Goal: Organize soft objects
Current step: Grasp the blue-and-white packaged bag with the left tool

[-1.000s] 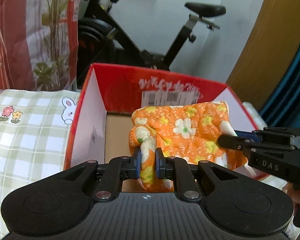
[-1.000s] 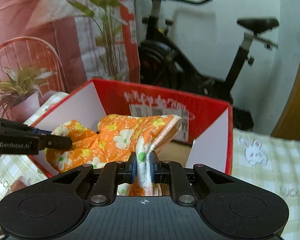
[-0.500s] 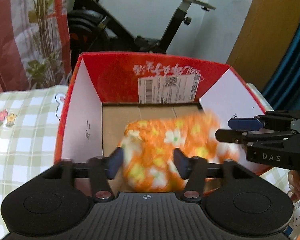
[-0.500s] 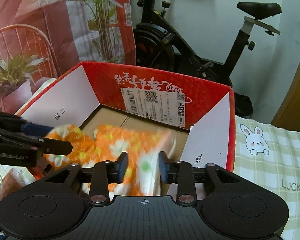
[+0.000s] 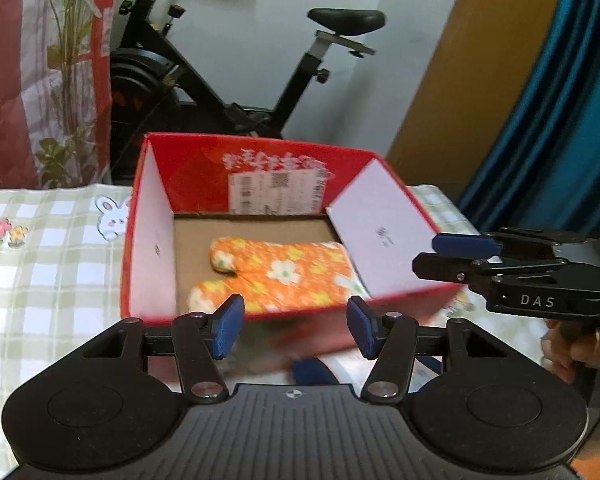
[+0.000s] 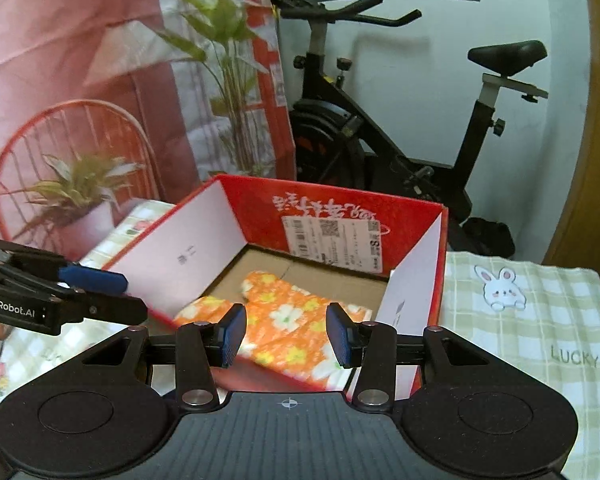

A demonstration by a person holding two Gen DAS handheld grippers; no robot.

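An orange flowered oven mitt [image 5: 276, 274] lies flat on the floor of an open red cardboard box [image 5: 256, 168]; it also shows in the right wrist view [image 6: 288, 328] inside the box [image 6: 340, 200]. My left gripper [image 5: 296, 330] is open and empty, held back above the box's near edge. My right gripper [image 6: 286, 338] is open and empty, also above the near edge. Each gripper shows from the side in the other's view: the right one [image 5: 460, 258] beside the box's right wall, the left one [image 6: 96, 292] beside its left wall.
The box stands on a green checked cloth [image 5: 48, 248] with rabbit prints [image 6: 500, 284]. An exercise bike [image 5: 228, 76] stands behind. A red patterned hanging with plants [image 6: 80, 120] is at the left. A blue curtain [image 5: 560, 120] and a wooden panel [image 5: 460, 60] are at the right.
Both grippers were shut on the mitt and held it over the box. They opened, the mitt dropped to the box floor, and both grippers drew back and up.
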